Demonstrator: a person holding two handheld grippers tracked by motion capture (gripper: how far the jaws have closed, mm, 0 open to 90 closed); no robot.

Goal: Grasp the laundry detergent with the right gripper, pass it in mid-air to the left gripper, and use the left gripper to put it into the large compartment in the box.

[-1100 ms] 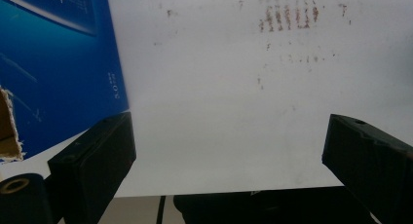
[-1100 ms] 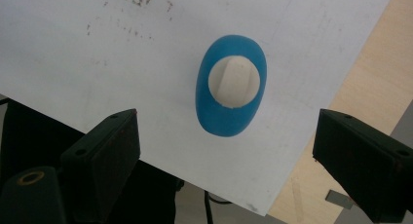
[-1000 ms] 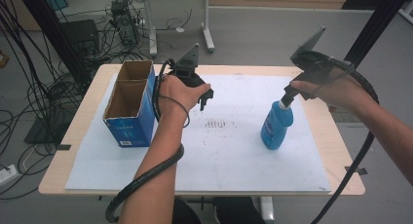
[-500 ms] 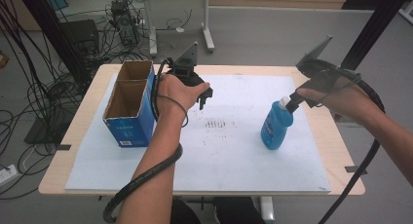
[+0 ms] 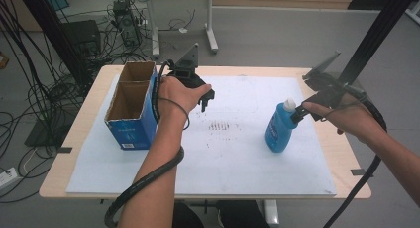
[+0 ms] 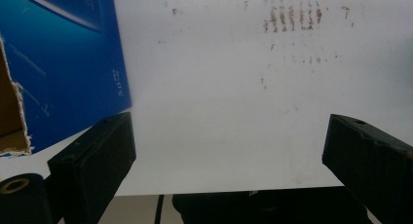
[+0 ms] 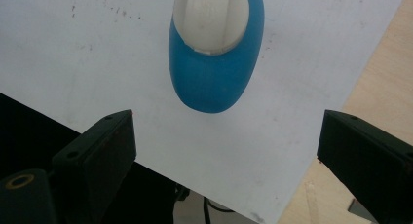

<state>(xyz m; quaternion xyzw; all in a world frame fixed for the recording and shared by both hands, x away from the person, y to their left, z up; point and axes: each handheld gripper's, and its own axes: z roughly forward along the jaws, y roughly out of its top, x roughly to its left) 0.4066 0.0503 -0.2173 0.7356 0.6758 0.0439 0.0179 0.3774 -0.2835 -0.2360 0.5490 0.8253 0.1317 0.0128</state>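
On the white sheet's right side, a blue bottle stands upright beneath the right gripper.

Seen from the high view, the blue bottle (image 5: pixel 280 128) has a flattened oval body, glossy and translucent-looking, topped by a white cap (image 5: pixel 288 105); it stands on the white sheet (image 5: pixel 237 153) covering the wooden table (image 5: pixel 346 158). The right gripper (image 5: pixel 300 113) hovers beside the cap, and in the right gripper view its jaws are spread wide with the bottle's top beyond them, ungrasped. The left gripper (image 5: pixel 205 100), also spread and holding nothing, hangs just beside the blue cardboard box (image 5: pixel 132 106), whose two open compartments face upward. Faint brown marks (image 5: pixel 220 125) dot the sheet between box and bottle.
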